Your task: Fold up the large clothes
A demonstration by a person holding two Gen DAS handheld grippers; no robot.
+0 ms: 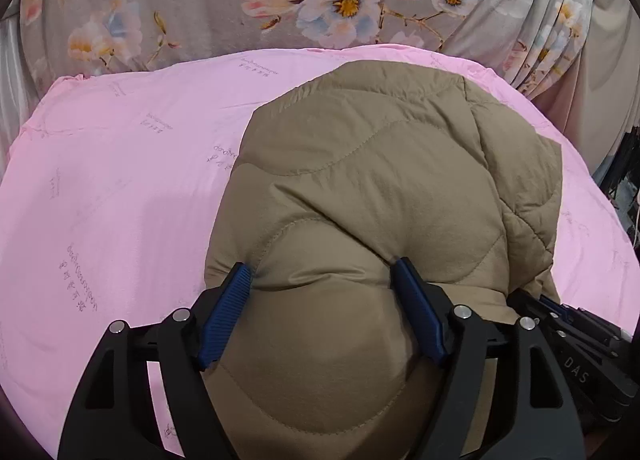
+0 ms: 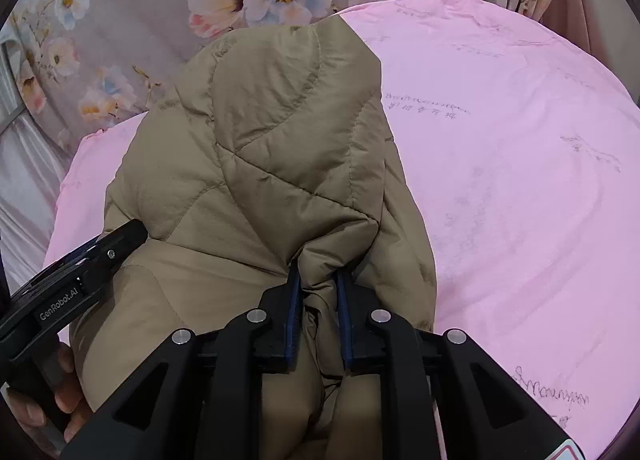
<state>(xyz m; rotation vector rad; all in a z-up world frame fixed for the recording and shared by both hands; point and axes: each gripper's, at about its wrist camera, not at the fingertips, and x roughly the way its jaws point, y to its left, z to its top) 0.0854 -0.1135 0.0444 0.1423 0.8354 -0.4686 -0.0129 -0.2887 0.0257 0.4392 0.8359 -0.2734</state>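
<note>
- We see the tan quilted jacket [image 1: 372, 187] bunched on the pink sheet [image 1: 120, 187].
- Left gripper [image 1: 324, 280]: fingers wide apart, straddling a padded fold.
- Right gripper [image 2: 318, 284]: fingers clamped on a jacket fold.
- Bare pink sheet flanks both jacket edges.

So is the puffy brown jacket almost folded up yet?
Partly. The tan quilted jacket already lies doubled into a bundle on the pink sheet. The right gripper pinches a bunch of its fabric, and the left gripper straddles a puffy fold. It is still lumpy, so tidying remains.
</note>
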